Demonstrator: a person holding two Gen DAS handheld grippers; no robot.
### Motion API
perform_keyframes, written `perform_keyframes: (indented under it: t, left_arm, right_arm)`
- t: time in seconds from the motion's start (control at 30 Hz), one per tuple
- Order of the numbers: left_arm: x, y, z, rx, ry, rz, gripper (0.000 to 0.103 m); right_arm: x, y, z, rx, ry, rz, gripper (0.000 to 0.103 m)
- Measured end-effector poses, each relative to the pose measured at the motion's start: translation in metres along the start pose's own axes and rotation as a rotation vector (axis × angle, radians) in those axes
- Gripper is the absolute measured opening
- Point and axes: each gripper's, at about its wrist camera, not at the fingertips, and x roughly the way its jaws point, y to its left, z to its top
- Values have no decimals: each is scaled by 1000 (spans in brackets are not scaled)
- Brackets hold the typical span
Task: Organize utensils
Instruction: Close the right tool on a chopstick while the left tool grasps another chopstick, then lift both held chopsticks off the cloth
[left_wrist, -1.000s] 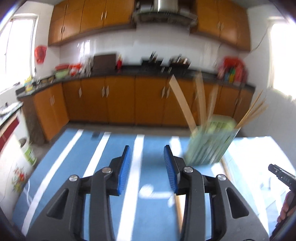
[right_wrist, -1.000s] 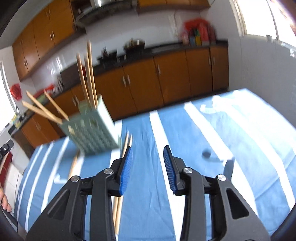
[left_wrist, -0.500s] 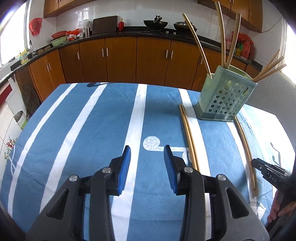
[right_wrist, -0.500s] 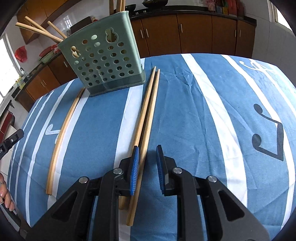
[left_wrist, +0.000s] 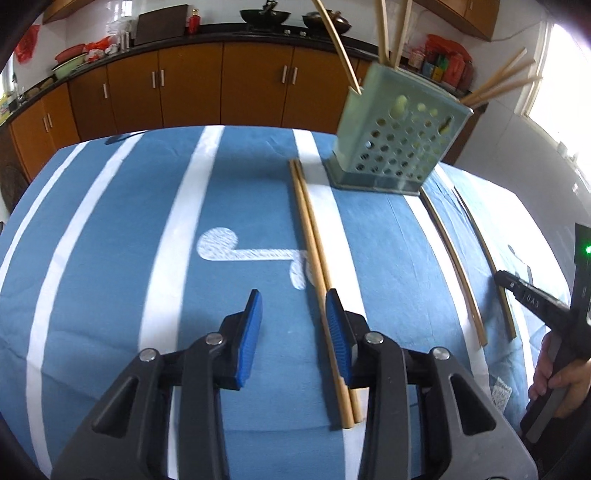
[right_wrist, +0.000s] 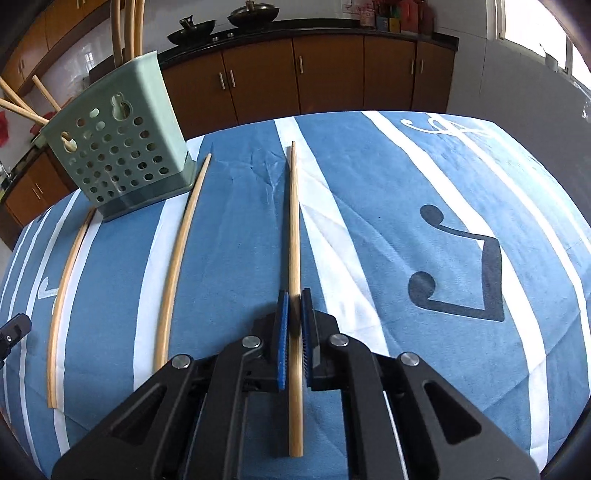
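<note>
- Left wrist view: the left gripper (left_wrist: 293, 325) hangs low over the blue white-striped tablecloth (left_wrist: 110, 240), blue-padded jaws spread wide and empty. A pair of long wooden chopsticks (left_wrist: 314, 254) lies side by side on the cloth, running under the right-hand pad. The perforated pale-green plastic utensil holder (left_wrist: 397, 147), with sticks leaning out of it, stands beyond.
- Right wrist view: the right gripper (right_wrist: 292, 314) points along the table, jaws pinched narrowly on a single light wooden chopstick (right_wrist: 293, 221) that extends straight ahead. Two more lie to its left, near the holder (right_wrist: 118, 147).
</note>
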Motion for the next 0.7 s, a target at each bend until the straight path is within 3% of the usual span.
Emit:
perform_keyframes:
  t: [0.17,0.37,0.43,0.53,0.7]
  left_arm:
    - [17,-12,-6,32,50,21,29]
    - [21,-19,-6,64,43,89,25]
    - [21,-17,-4,46,41,91,24]
    - [23,-13,-1,29,28,128,9]
    - [21,24,8,-54,14,176,8]
  right_arm:
    - [-1,1,-3,-23,-13,-13,8]
    - [-2,2,-4,-33,-16,-11,8]
    - [-2,3,-4,-40,-20,-17,8]
    - [-3,5,-6,-51,-27,-7,8]
    - [-2,-1,-4,-60,-28,28,8]
